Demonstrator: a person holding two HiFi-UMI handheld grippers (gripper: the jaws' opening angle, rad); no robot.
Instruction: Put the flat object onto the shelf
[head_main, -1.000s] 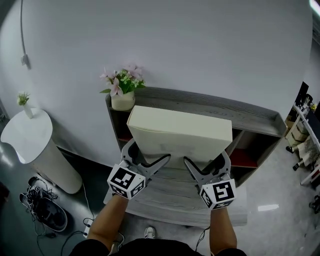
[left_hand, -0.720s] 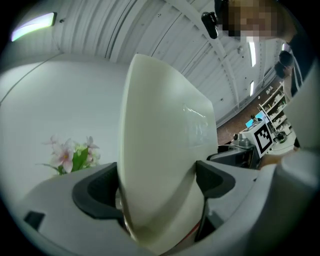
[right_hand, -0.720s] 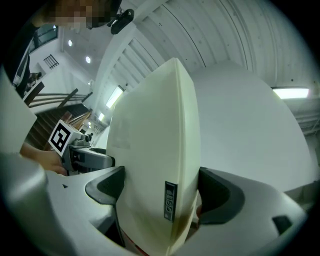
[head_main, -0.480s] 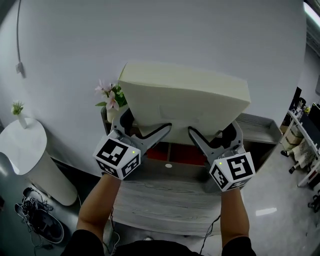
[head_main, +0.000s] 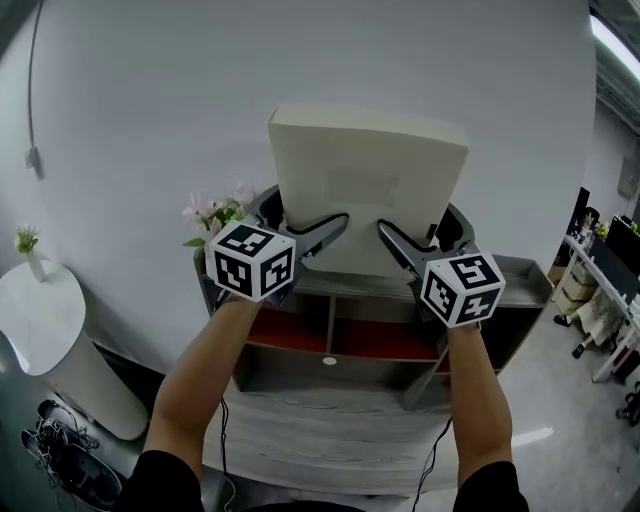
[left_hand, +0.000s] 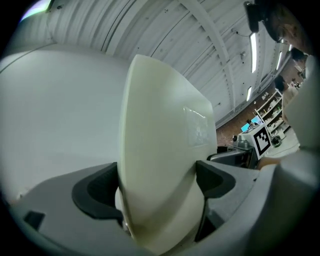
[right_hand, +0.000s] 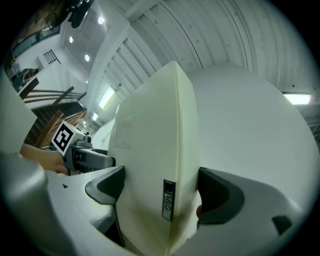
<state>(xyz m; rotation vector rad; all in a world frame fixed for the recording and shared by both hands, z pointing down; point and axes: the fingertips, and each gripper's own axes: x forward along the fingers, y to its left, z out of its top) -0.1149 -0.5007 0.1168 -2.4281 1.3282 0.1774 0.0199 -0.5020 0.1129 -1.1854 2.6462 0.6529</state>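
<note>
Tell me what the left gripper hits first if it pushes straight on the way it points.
The left gripper is shut on the cream flat box, so the box leads. Beyond it the line seems to meet the white wall above the shelf; depth is unclear.

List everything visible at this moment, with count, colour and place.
flat object: one, cream, held upright above the shelf
shelf: one, grey wood with red compartments, against the white wall
flowers: one bunch, pink and green, left end of the shelf top, partly hidden
side table: one, white, far left
small plant: one, green, on the side table
shoes: count unclear, dark, floor at lower left
left gripper: one, grey, clamped on the flat object
right gripper: one, grey, clamped on the flat object
</note>
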